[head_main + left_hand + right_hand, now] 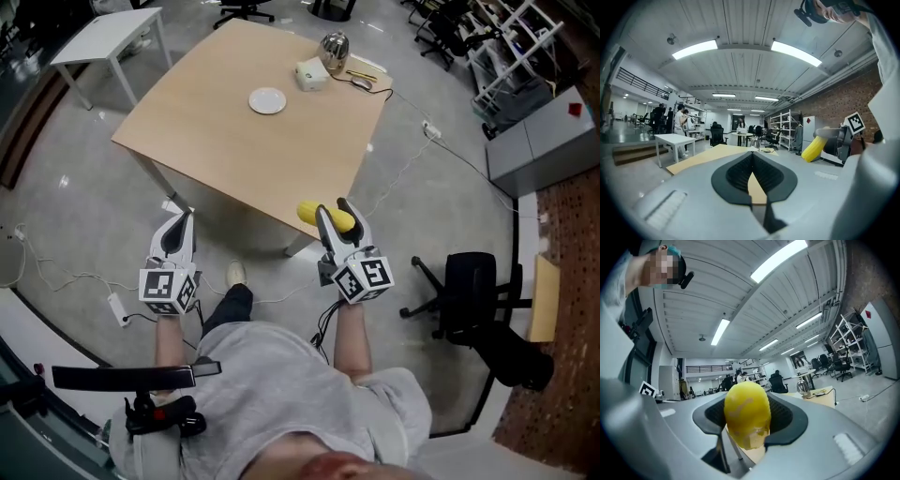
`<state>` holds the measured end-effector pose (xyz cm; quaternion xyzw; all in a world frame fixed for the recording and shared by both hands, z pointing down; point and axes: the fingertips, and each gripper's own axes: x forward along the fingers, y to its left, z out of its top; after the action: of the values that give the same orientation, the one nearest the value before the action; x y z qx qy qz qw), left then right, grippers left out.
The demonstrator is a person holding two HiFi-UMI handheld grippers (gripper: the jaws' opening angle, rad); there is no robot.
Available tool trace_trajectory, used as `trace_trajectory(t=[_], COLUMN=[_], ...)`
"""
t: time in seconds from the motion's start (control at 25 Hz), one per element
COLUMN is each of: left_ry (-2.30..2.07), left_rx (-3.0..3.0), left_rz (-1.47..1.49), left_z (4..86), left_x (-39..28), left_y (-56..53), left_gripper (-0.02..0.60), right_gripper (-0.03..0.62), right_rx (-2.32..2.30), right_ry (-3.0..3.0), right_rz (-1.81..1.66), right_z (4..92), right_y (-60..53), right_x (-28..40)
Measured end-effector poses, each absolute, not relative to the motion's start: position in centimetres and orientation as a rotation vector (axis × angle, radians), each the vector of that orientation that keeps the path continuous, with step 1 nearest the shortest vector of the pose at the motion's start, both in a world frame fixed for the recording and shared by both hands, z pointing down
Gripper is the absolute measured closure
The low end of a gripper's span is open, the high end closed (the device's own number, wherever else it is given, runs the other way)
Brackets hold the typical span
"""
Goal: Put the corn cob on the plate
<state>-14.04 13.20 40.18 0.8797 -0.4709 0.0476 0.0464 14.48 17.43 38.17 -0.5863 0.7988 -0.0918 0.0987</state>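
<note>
My right gripper (330, 209) is shut on a yellow corn cob (323, 215), held crosswise just off the near corner of the wooden table (216, 141). In the right gripper view the corn cob (746, 412) fills the space between the jaws, end on. The small white plate (267, 100) lies on the far part of the table, well away from both grippers. My left gripper (178, 222) hangs over the floor to the left, jaws closed with nothing in them. From the left gripper view the corn cob (813, 146) shows at the right.
A white box (310, 73), a shiny metal kettle (334, 50) and a cable lie at the table's far right corner. A black office chair (473, 295) stands to my right, a white table (111, 39) at far left. Cables and a power strip (116, 307) lie on the floor.
</note>
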Motion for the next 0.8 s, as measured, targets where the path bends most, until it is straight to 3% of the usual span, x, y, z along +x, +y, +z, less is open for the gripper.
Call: trace_trajectory(t=[0.36,0.8], left_ry=[-1.353,-1.315], left_rx=[2.715,2.704], left_rz=[0.135,0.126], left_z=[40.7,41.5], left_x=[-15.5,-16.5], left_y=[-0.3,-7.8], left_gripper=[0.561,0.561], right_gripper=[0.375,0.375], right_rx=[-1.808,-1.852], right_ry=[2.322,2.313], right_rz=[-0.284,-0.276], right_z=[38.4,38.9], right_y=[5.6,-3.5], right_x=[12.9,13.0])
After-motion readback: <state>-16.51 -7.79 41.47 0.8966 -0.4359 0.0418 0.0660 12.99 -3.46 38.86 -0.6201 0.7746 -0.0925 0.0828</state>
